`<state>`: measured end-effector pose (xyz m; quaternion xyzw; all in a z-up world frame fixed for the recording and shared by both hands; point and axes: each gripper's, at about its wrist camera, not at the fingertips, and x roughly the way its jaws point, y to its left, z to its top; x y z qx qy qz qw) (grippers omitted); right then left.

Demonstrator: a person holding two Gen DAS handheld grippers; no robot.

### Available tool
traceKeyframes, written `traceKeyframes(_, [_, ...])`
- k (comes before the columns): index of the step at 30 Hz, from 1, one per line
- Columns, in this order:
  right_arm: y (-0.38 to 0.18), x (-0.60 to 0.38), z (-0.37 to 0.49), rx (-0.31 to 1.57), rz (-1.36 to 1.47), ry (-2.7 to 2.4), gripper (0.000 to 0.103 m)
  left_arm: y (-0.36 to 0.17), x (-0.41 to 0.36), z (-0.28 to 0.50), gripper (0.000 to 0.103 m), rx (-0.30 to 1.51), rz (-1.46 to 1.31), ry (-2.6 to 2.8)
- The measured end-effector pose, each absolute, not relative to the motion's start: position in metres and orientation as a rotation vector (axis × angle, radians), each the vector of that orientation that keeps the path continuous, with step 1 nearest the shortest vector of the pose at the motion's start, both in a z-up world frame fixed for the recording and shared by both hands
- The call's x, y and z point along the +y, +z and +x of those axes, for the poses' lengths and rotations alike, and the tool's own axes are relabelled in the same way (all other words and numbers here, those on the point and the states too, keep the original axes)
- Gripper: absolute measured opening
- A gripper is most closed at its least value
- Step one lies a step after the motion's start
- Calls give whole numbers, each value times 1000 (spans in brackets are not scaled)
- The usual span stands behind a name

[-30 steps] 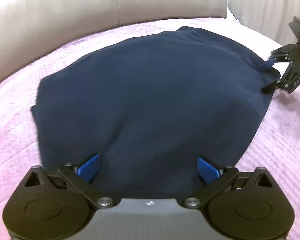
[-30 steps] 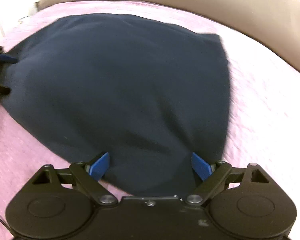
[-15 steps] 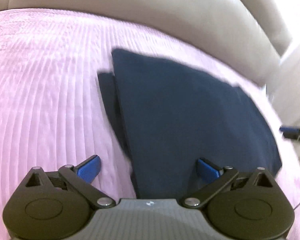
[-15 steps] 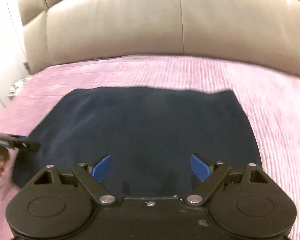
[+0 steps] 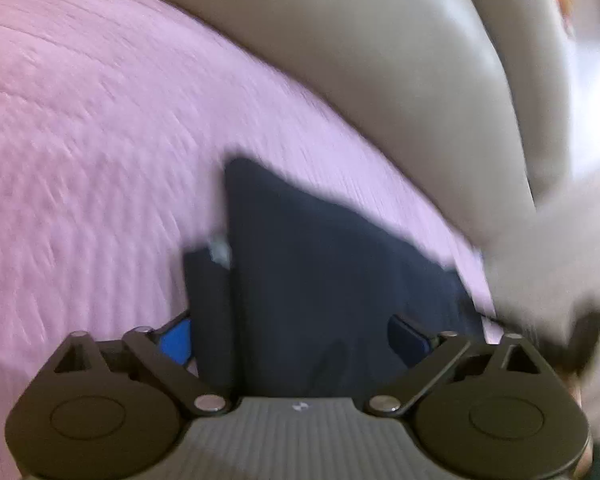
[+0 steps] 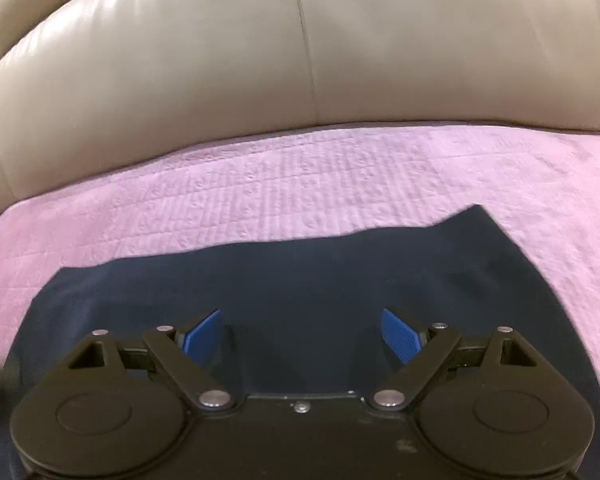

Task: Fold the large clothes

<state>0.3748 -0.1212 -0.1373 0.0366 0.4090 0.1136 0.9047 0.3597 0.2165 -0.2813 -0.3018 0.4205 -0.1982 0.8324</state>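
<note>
navy garment [image 6: 340, 280] flat on pink bedspread [image 6: 300, 184] | right gripper [image 6: 302, 332] jaws apart, empty, over cloth | left gripper [image 5: 290, 338] jaws easing closed, nothing pinched, straddling garment's folded side edge, nearer.

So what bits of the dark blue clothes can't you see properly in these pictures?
- Left wrist view: the navy garment is smeared by motion blur; its near edge is hidden behind the left gripper, whose jaws have just been closing a little, pads apart.
- Same view: a pale blurred sleeve covers its right corner.
- Small pale tag: too blurred to read.
- Right wrist view: the right gripper hides the near part.
</note>
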Motion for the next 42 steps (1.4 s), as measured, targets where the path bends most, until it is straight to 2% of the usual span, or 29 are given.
traceKeyframes(6, [-162, -108, 384, 869, 17, 261, 102, -291, 202, 312, 96, 944, -715, -574])
traceKeyframes(14, [-162, -117, 322, 819, -80, 290, 103, -295, 175, 312, 94, 938, -771, -553])
traceKeyframes(15, [-160, -119, 314, 811, -86, 280, 103, -294, 172, 312, 84, 930, -761, -527])
traceKeyframes(16, [-160, -118, 308, 803, -89, 271, 103, -293, 170, 318, 67, 928, -749, -491])
traceKeyframes(17, [-159, -118, 300, 794, -94, 265, 103, -293, 170, 318, 56, 924, -746, -452])
traceKeyframes(18, [-158, -116, 293, 788, -110, 264, 103, -293, 170, 317, 39, 924, -750, -413])
traceKeyframes(19, [-157, -114, 284, 779, -136, 265, 103, -295, 170, 315, 32, 921, -767, -383])
traceKeyframes(22, [-160, -114, 257, 755, -179, 263, 102, -286, 159, 309, 24, 898, -746, -322])
traceKeyframes(30, [-178, -132, 193, 672, -146, 220, 102, -245, 126, 305, 21, 864, -662, -253])
traceKeyframes(42, [-190, -151, 171, 642, -72, 233, 102, -180, 48, 305, 21, 730, -480, -207])
